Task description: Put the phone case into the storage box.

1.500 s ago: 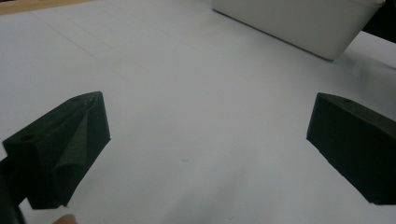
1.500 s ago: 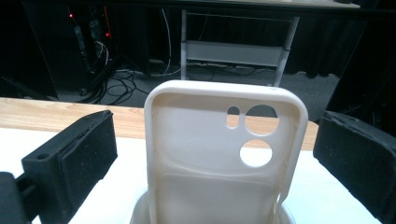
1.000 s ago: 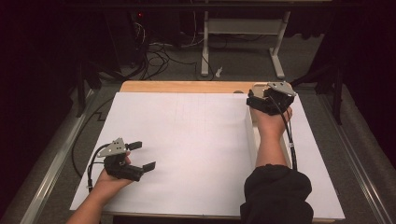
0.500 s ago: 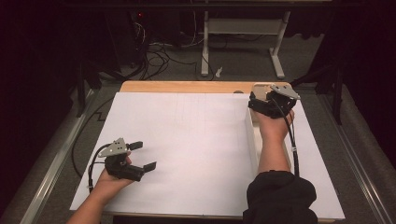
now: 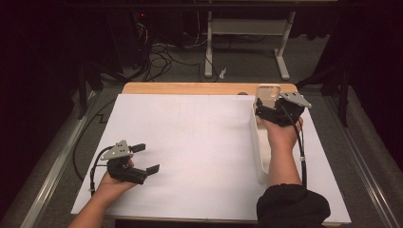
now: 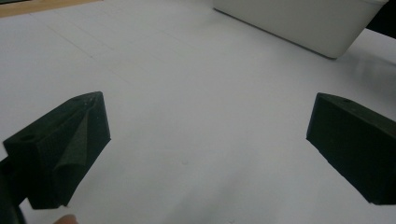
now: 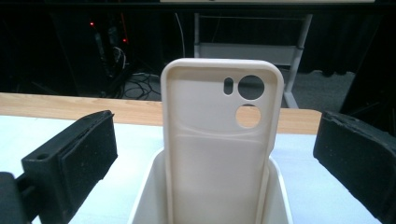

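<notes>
The phone case stands upright at the far end of the white bin on the table's right. The right gripper, jaws wide, straddles it. Closing on the case seems next. The left gripper rests wide, near left.

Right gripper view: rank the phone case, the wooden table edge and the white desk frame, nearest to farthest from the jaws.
1. Phone case, standing upright in the white bin, centred between the open jaws.
2. Wooden table edge, behind it.
3. White desk frame, on the floor beyond.

Lab: dark curtains, tangled cables (floor), white-papered table.
</notes>
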A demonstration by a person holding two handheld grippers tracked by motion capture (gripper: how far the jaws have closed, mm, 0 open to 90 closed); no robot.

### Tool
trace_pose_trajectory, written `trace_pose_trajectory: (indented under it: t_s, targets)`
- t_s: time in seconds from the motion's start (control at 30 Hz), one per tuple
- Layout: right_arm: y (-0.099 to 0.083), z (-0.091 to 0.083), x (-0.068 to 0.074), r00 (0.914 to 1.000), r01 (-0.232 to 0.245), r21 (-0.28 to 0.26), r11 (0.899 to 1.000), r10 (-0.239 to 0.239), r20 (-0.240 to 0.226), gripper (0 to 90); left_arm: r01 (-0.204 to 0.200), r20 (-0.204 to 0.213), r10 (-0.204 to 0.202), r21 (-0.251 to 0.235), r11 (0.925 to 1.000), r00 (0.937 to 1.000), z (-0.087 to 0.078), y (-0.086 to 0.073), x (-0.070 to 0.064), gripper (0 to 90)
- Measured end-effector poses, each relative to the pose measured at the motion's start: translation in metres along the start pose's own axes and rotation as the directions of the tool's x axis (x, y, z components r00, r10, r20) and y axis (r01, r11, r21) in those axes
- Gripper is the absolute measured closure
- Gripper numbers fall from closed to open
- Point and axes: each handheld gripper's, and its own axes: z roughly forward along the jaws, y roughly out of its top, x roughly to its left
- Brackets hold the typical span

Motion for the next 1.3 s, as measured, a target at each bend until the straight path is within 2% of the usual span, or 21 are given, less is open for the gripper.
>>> trace_pose_trajectory:
  t_s: [0.3,0.43,0.7,0.93,1.3]
  targets:
    - [-0.001,-0.014,0.006,0.9991,-0.003,-0.002,1.000,0.002,-0.042,0.1,0.007,-0.003,-0.007,-0.009,0.9999,1.0000,-0.001,0.001,0.001,0.5]
    - [0.001,-0.021,0.008,0.9983,0.018,-0.009,1.000,-0.018,-0.055,0.1,0.012,-0.005,-0.012,-0.012,0.9999,0.9999,-0.001,0.002,0.001,0.6]
    - [0.004,-0.037,0.003,0.9960,0.026,0.000,1.000,-0.026,-0.086,0.1,0.015,-0.004,-0.015,-0.019,0.9997,0.9999,-0.002,0.003,0.001,0.5]
    - [0.003,-0.051,0.000,0.9898,0.030,0.003,1.000,-0.030,-0.139,0.1,0.017,-0.007,-0.017,-0.018,0.9997,0.9998,-0.002,0.003,0.002,0.6]
    - [0.002,-0.075,-0.001,0.9799,0.035,-0.014,0.999,-0.038,-0.196,0.1,0.018,-0.012,-0.019,-0.022,0.9996,0.9998,-0.003,0.004,0.002,0.6]
